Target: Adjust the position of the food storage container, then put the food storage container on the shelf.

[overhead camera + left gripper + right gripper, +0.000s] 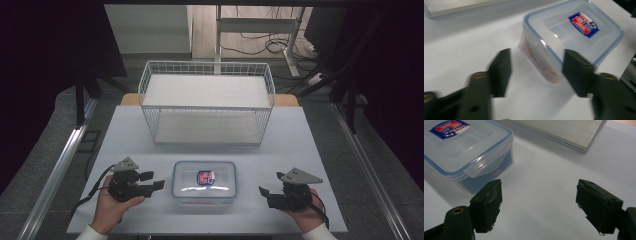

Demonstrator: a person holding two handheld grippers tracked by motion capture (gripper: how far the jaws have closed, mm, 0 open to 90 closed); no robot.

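The clear plastic food container with a blue-rimmed snap lid and a red-and-blue label (204, 181) sat closed on the white table (300, 145) near the person's edge, in front of the white two-tier wire shelf rack (206, 101), untouched. The left gripper (150, 181) hovered just beside its left end with jaws spread wide, and the right gripper (266, 192) waited a little off its right end, jaws equally wide and empty. Judging by that, the work had barely begun: gripping, lifting and any placing on the rack all remained.
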